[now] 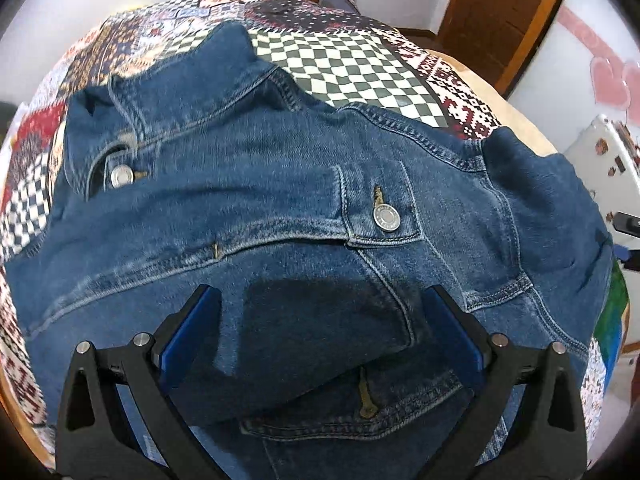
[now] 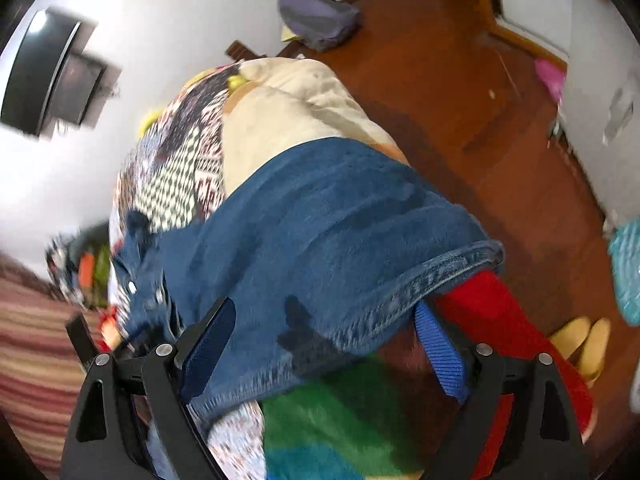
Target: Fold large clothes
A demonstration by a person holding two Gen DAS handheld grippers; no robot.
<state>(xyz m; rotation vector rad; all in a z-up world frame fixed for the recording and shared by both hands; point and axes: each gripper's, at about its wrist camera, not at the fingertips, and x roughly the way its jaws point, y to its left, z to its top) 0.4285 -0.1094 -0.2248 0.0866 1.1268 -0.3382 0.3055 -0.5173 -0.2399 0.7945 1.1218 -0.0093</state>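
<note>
Lying across the bed point(image 1: 360, 64), the jacket point(image 1: 280, 184) is spread front-up on the patchwork quilt point(image 1: 340, 60), its long axis running left to right in the left wrist view, collar point(image 1: 224, 60) pointing toward the far edge of the bed. One sleeve point(image 1: 224, 216) is folded across the chest, its cuff button point(image 1: 386, 219) facing up. The left tool point(image 1: 320, 320) hovers just over the denim, fingers spread wide, gripping nothing. The right tool point(image 2: 320, 340) is likewise released, its fingers straddling the jacket's hem point(image 2: 420, 284) where it hangs beyond the bed's side above the wooden floor point(image 2: 460, 80).
</note>
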